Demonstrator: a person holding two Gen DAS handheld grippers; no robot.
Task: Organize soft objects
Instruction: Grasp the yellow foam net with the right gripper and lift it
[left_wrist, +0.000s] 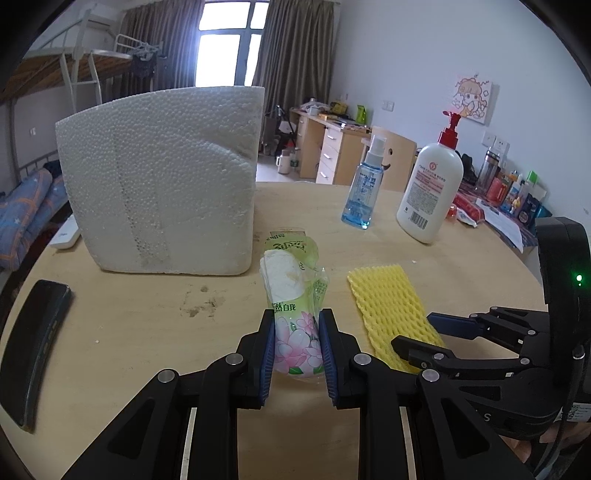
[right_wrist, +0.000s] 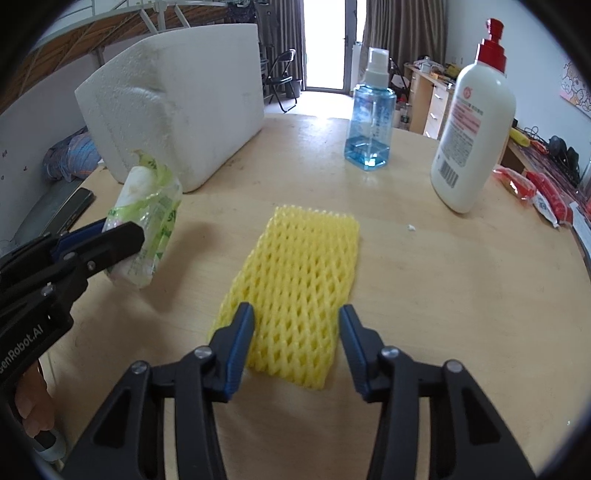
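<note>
My left gripper (left_wrist: 296, 319) is shut on a tissue pack (left_wrist: 293, 295) in green flowered plastic wrap, holding it near the table. The pack also shows in the right wrist view (right_wrist: 146, 218), clamped by the left gripper (right_wrist: 118, 230). A yellow foam net sleeve (right_wrist: 295, 288) lies flat on the wooden table (right_wrist: 461, 295). My right gripper (right_wrist: 296, 312) is open, its fingers on either side of the sleeve's near end. In the left wrist view the sleeve (left_wrist: 388, 306) lies right of the pack, with the right gripper (left_wrist: 413, 332) over its near end.
A white foam box (left_wrist: 166, 181) stands at the back left. A blue spray bottle (left_wrist: 364, 184) and a white lotion pump bottle (left_wrist: 430, 184) stand at the back right. A black phone (left_wrist: 33, 347) lies at the left edge. Red packets (right_wrist: 535, 192) lie far right.
</note>
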